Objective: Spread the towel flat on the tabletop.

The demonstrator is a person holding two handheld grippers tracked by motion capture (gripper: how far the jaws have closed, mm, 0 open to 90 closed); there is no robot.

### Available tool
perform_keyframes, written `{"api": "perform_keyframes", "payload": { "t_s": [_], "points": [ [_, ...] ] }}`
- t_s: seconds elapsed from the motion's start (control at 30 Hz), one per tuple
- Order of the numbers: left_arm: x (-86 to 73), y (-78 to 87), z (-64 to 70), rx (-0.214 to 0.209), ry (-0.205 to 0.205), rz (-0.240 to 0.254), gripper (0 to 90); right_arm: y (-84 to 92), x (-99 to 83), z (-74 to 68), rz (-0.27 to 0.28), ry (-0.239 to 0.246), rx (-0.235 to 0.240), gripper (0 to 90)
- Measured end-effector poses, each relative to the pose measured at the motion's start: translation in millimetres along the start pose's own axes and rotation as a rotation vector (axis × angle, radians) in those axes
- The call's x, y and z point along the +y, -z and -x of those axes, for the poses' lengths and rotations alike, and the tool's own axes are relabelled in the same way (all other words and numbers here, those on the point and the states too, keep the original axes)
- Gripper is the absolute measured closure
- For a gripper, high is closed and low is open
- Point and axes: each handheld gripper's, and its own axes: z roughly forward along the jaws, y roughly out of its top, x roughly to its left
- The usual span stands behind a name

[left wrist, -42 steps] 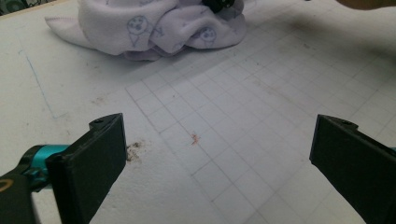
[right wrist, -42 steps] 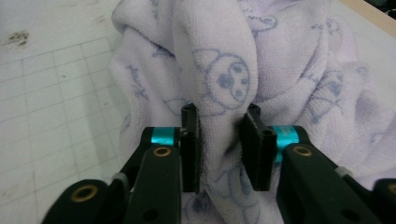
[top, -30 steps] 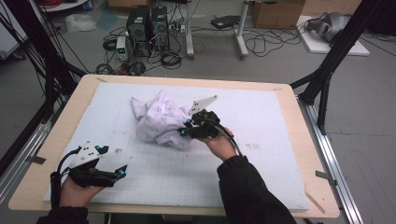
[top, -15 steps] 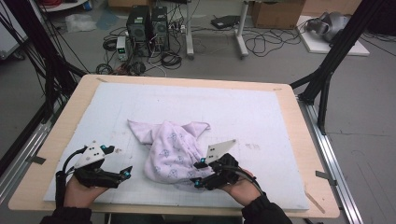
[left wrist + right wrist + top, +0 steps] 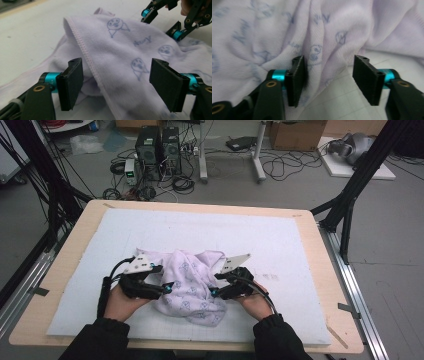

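A crumpled pale lilac cloth printed with small blue figures lies on the white mat near the front middle of the table. My left gripper is against its left side. In the left gripper view the jaws stand open around a stitched hem fold of the cloth. My right gripper is against the cloth's right side. Its jaws are open too, with a ridge of the cloth between the pads. The right gripper also shows at the top right of the left gripper view.
The white gridded mat covers most of the wooden table. Computer towers, cables and boxes sit on the floor beyond the far edge. Black frame posts stand at both sides of the table.
The cloth has come from mid-table toward the near edge along with my right gripper. My left gripper has moved right, from the bare mat up to the cloth's left side.
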Motion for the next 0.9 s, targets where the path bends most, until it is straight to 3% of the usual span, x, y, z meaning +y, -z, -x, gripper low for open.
{"api": "perform_keyframes", "payload": {
  "t_s": [0.13,0.23,0.33,0.5,0.7,0.8,0.83,0.9],
  "points": [
    [-4.4,-20.7,-1.1,0.003,-0.050,-0.107,57.5,-6.8,-8.6,-2.9,0.014,-0.003,0.060,74.0],
    [-8.4,-21.8,-1.6,-0.018,-0.044,-0.125,76.2,2.2,-12.6,-3.1,0.024,-0.040,0.069,82.5],
    [-12.9,-13.4,-3.2,-0.029,-0.003,-0.104,77.0,10.3,-14.7,-5.5,0.028,-0.035,0.054,82.7],
    [-25.5,8.0,4.3,-0.050,0.014,-0.071,77.1,37.7,-28.4,-21.8,0.052,-0.040,0.051,82.7],
    [-39.3,31.4,26.6,-0.096,-0.020,-0.079,77.3,56.4,-52.3,-62.4,0.052,-0.047,0.085,83.0],
    [-49.9,39.4,36.1,-0.109,-0.020,-0.100,77.0,55.5,-61.3,-82.1,-0.002,-0.028,0.097,83.5],
    [-53.1,42.0,37.6,-0.113,-0.018,-0.103,76.3,55.4,-63.3,-86.4,-0.017,-0.012,0.098,82.3],
    [-55.9,48.3,38.4,-0.105,-0.014,-0.100,67.9,59.2,-64.2,-90.9,-0.040,-0.007,0.109,66.5]
  ]
}}
